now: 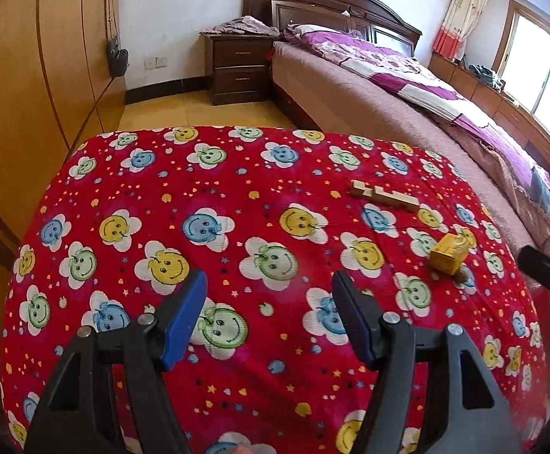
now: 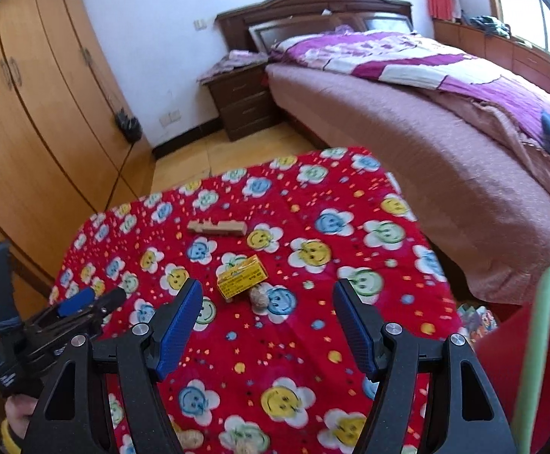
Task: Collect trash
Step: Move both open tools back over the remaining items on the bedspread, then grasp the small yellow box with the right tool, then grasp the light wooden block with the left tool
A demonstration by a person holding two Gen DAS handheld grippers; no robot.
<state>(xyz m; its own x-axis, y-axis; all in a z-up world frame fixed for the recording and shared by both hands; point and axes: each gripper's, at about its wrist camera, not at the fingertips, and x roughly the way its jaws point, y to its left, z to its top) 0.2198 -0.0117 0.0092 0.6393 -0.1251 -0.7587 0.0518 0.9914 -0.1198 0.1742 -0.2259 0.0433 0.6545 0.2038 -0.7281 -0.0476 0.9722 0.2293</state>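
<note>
Your left gripper [image 1: 269, 295] has its blue-padded fingers [image 1: 184, 319] spread wide with nothing between them, hanging over the red smiley-flower tablecloth [image 1: 237, 196]. Your right gripper [image 2: 267, 302] is spread just as wide and holds nothing either. From the right wrist camera, the trash sits straight ahead at about 12 o'clock of the finger gap: a small yellow box [image 2: 241, 275] lies on the cloth, and a crumpled brownish wad [image 2: 258, 295] touches its near corner. Farther out at about 11 o'clock, a notched wooden piece [image 2: 217, 227] lies flat, apart from the box. From the left wrist camera, the same yellow box [image 1: 448, 252] lies at about 2 o'clock, the wad [image 1: 463, 275] tucked against its near side, and the wooden piece [image 1: 384, 196] beyond it at about 1 o'clock. At 3 o'clock of the right view stands a red bin with a green rim [image 2: 539, 340], beside the table's edge. Past the table are the bed [image 2: 426, 106], a dark nightstand [image 2: 242, 98] at 12 o'clock and a wooden wardrobe [image 2: 36, 113] at 10 o'clock.
</note>
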